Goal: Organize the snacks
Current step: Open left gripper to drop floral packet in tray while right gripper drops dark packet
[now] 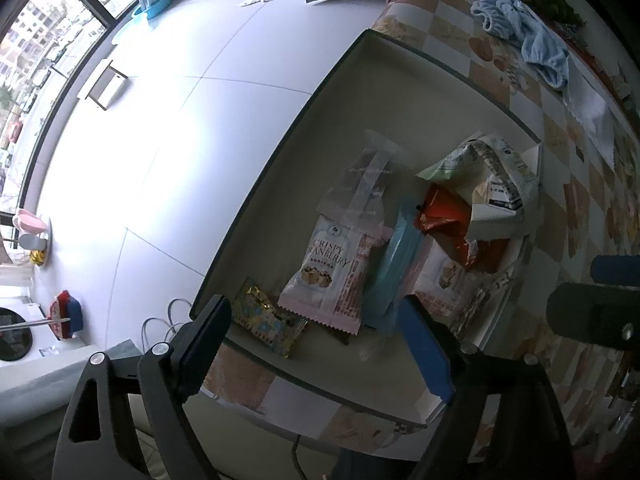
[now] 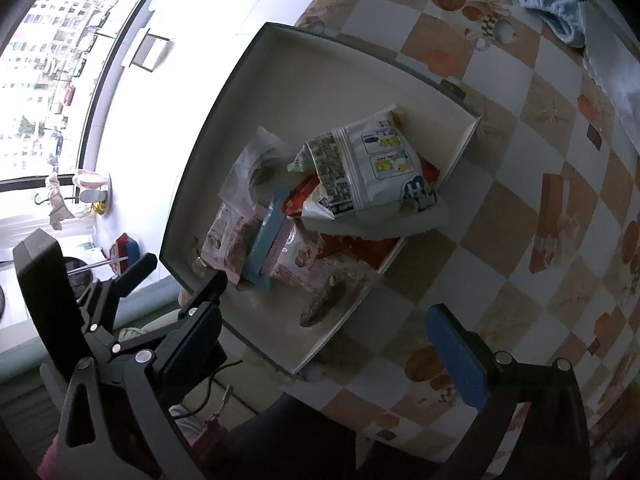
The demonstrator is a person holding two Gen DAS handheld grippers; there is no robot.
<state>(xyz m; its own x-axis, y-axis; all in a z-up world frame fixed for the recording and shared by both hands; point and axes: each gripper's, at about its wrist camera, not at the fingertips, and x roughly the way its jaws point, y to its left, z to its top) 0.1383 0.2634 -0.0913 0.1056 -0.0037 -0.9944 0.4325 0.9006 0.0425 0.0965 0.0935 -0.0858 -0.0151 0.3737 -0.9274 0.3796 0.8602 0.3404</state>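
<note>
Cream inside and dark-rimmed, the box (image 1: 420,92) sits on a checkered table (image 1: 568,208) and holds the snacks. From the left wrist, a pink packet (image 1: 332,272) lies at centre, a gold packet (image 1: 266,322) at its 8 o'clock, a white bag (image 1: 492,184) at its 2 o'clock. The left gripper (image 1: 320,352) hangs released above them, gripping nothing. The right gripper (image 2: 332,332) is spread wide over the box's near corner, empty.
</note>
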